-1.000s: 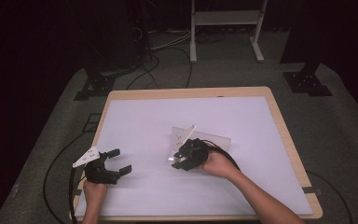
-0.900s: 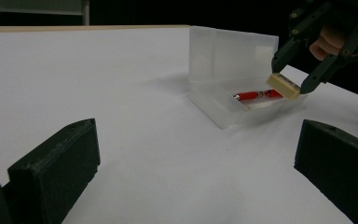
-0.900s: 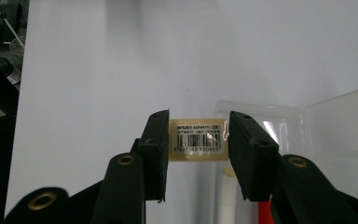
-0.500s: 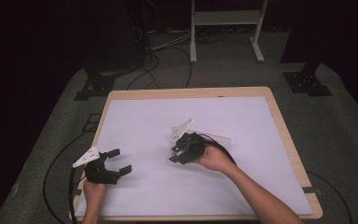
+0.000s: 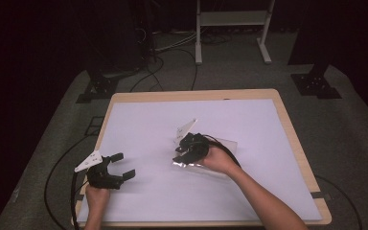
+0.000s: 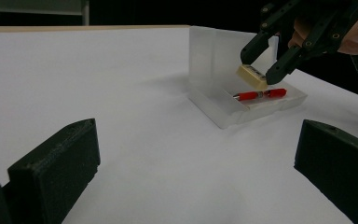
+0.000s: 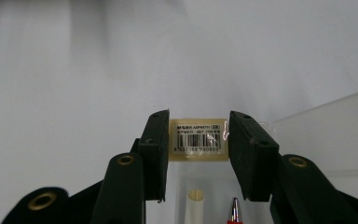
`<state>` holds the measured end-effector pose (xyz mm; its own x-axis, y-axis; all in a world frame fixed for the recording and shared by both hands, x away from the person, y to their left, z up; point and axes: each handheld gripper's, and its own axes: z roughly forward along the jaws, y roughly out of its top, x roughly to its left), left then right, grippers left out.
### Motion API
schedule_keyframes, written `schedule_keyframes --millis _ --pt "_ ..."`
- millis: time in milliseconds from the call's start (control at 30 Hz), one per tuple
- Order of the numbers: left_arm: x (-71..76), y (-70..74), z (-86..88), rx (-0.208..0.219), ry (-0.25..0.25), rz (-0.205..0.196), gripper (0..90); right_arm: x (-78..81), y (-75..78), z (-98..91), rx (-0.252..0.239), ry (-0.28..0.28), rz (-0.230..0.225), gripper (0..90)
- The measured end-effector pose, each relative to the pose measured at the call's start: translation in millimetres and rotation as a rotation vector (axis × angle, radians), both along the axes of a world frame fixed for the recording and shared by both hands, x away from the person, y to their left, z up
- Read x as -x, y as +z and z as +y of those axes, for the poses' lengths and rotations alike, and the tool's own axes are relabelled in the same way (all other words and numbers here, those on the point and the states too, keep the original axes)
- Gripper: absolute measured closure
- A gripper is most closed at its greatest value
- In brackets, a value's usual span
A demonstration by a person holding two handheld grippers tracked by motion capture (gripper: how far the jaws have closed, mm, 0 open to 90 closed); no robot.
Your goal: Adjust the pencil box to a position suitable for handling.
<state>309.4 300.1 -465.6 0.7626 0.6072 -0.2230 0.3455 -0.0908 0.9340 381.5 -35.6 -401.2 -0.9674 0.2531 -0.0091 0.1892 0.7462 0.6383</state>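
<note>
A cream eraser (image 7: 198,140) with a barcode label sits between the pads of my right gripper (image 7: 199,122), which is shut on it. The left gripper view has this eraser (image 6: 251,77) hanging just above a clear plastic box (image 6: 223,112) whose lid stands upright. Inside the box lie a red pen (image 6: 261,94) and a white tube (image 7: 196,203). From above, the right gripper (image 5: 184,152) is at the table's middle, over the box (image 5: 227,143). My left gripper (image 5: 124,165) rests open near the front left, its jaws wide apart with nothing between them.
White sheet covers the wood-rimmed table (image 5: 297,143). Cables (image 5: 172,48) and a metal stand's legs (image 5: 199,52) lie on the floor beyond the far edge. A cable (image 5: 72,191) trails from the left gripper off the table's left side.
The right gripper has shifted slightly left and away with the eraser in it. The left gripper has not moved.
</note>
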Motion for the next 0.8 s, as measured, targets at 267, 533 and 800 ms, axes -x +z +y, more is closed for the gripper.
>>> schedule_keyframes --millis 267,533,800 --pt "0.0 0.1 0.1 0.0 -0.001 -0.002 0.0 -6.6 -5.5 0.0 0.009 -0.012 0.007 58.9" --pt "0.0 0.1 0.1 0.0 -0.001 -0.001 0.0 -14.2 -13.4 0.8 0.018 -0.024 0.013 58.8" --pt "0.1 0.1 0.0 0.001 -0.001 0.0 0.0 -19.1 -21.5 2.6 0.027 -0.033 0.025 58.7"
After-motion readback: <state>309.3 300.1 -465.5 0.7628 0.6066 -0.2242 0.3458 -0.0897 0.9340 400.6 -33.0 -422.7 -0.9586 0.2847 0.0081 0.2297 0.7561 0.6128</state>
